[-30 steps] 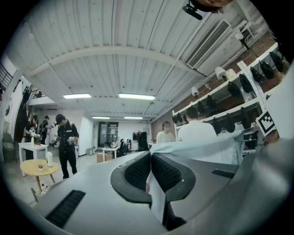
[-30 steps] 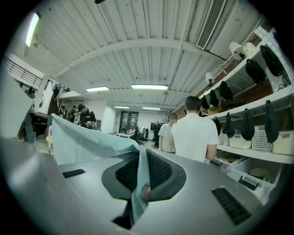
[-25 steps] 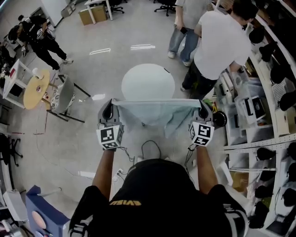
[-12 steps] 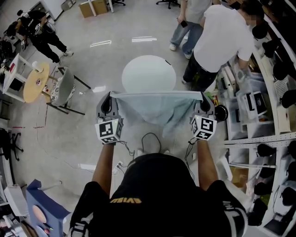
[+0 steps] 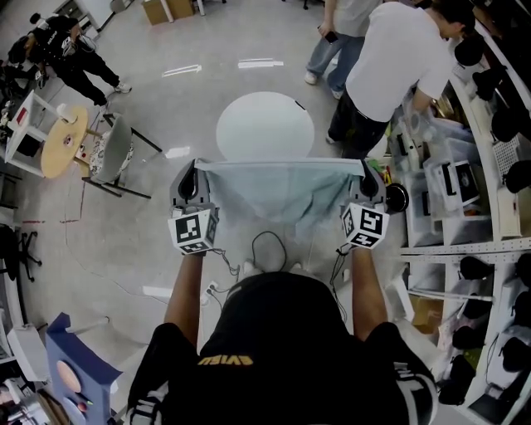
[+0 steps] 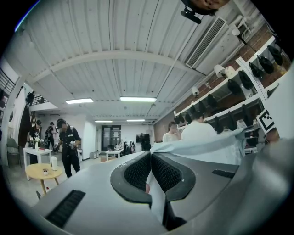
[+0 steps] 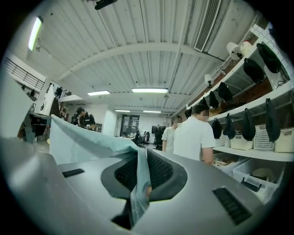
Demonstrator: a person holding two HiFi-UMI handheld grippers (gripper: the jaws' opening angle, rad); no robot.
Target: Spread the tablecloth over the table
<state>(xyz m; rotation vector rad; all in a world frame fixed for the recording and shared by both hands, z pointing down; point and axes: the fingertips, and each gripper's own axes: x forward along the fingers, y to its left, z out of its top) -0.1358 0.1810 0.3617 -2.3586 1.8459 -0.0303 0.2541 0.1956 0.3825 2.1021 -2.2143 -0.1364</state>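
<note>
While the pale blue tablecloth [image 5: 278, 192] is held stretched in the air short of the round white table [image 5: 265, 124], one corner is clamped in the left gripper [image 5: 192, 176], the other in the right gripper [image 5: 369, 176], whose jaws have just been eased slightly. Contents of the shelved plastic bins [image 5: 452, 187] cannot be told.

Round white table [image 5: 265, 124], centre, standing on glossy pale grey floor [image 5: 166, 241]. On the floor, near: black cable loop [image 5: 270, 233] and white power strip [image 5: 214, 290]. Left: grey chair [image 5: 116, 166] beside small round wooden table [image 5: 65, 151] bearing a white container [image 5: 63, 109]. Far left: cardboard boxes [image 5: 156, 10]. Right: white shelving [image 5: 465, 249] holding plastic bins [image 5: 448, 153].
</note>
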